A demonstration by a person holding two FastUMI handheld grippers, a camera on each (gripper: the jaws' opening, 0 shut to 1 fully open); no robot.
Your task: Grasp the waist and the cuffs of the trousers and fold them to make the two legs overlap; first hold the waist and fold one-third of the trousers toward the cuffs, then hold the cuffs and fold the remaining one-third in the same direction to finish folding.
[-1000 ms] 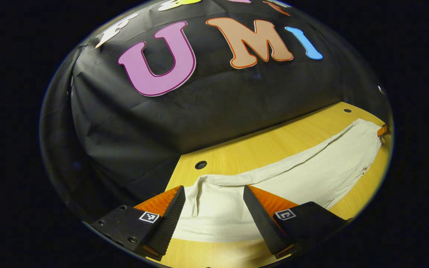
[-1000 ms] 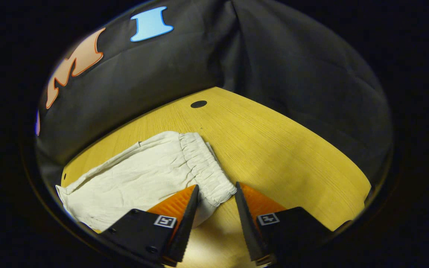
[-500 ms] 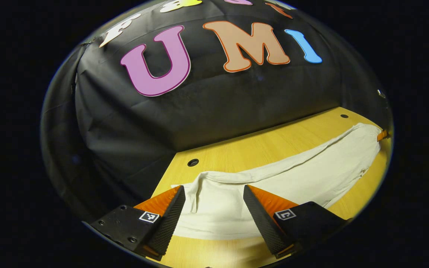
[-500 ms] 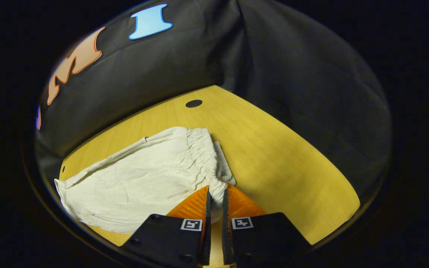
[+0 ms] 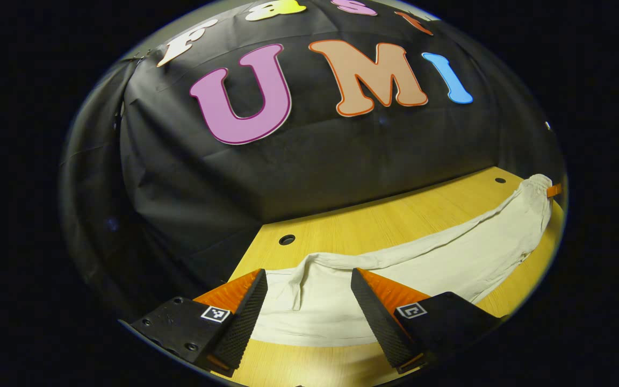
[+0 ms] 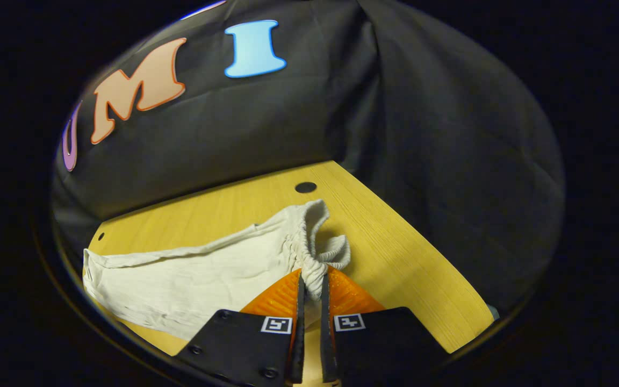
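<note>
Both grippers at trousers (image 5: 427, 263) on wooden table (image 6: 406, 252). My right gripper (image 6: 309, 282) clamped on gathered waistband (image 6: 309, 252), apparently raised. My left gripper (image 5: 307, 287) fingers apart, straddling cuff end (image 5: 309, 301).

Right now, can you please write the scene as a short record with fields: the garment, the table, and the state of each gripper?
garment: cream-white wrinkled cloth trousers, stretched along the table, the elastic waist lifted and bunched
surface: yellow wooden table with small round holes
left gripper: open, fingers on either side of the cuff end, not pressing it
right gripper: shut on the waist
backdrop: black cloth wall
stage: waist grasped, cuffs not yet grasped
</note>
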